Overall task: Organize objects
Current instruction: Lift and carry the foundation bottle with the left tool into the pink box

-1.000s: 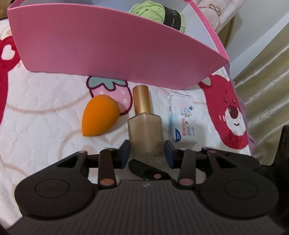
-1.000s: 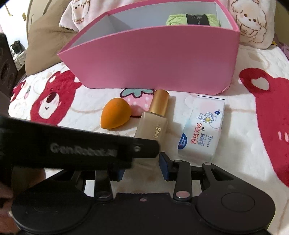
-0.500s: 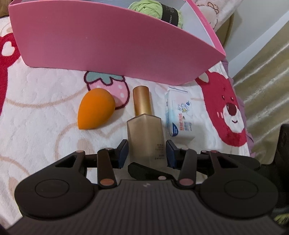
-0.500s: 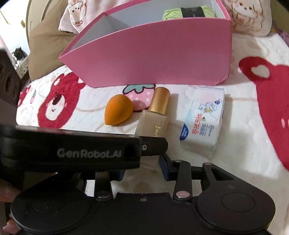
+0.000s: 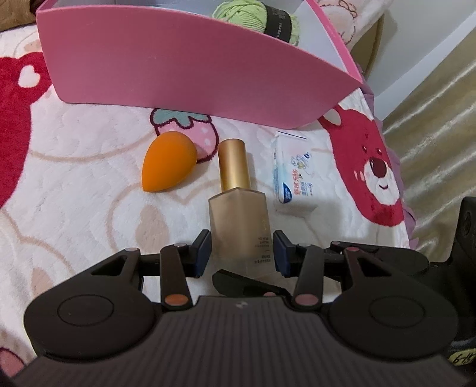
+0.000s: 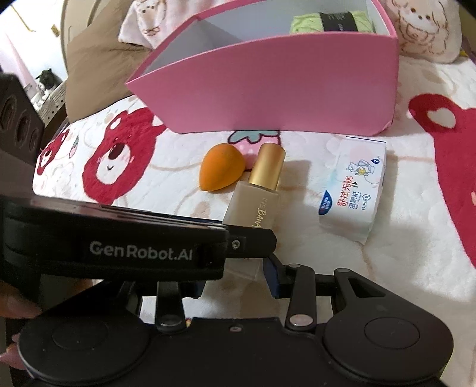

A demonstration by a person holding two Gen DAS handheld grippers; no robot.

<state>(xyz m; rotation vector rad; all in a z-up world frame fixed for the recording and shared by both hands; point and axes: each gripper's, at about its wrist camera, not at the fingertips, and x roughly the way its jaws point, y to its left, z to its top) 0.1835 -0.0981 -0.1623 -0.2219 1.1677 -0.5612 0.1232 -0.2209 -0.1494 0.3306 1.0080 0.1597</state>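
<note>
A frosted foundation bottle (image 5: 239, 229) with a gold cap points toward the pink box (image 5: 190, 68). My left gripper (image 5: 241, 251) is shut on its lower body, a blue pad on each side. In the right wrist view the same bottle (image 6: 255, 205) slants up out of the left gripper's black body (image 6: 142, 247), which crosses the frame. Below it my right gripper (image 6: 236, 282) stands narrowly open with nothing pressed between its pads. An orange makeup sponge (image 5: 169, 166) and a pack of wet wipes (image 5: 293, 178) lie on the blanket. Green yarn (image 5: 253, 15) sits inside the box.
The bear-print blanket (image 5: 74, 178) covers a bed whose edge drops off at the right beside a curtain (image 5: 440, 119). Pillows (image 6: 422, 26) lie behind the box. A person's fingers (image 6: 12, 309) show at the left edge of the right wrist view.
The bottle stays fixed between my left gripper's pads while the sponge, wipes and box shift up and away in that view. The right gripper's view has barely shifted.
</note>
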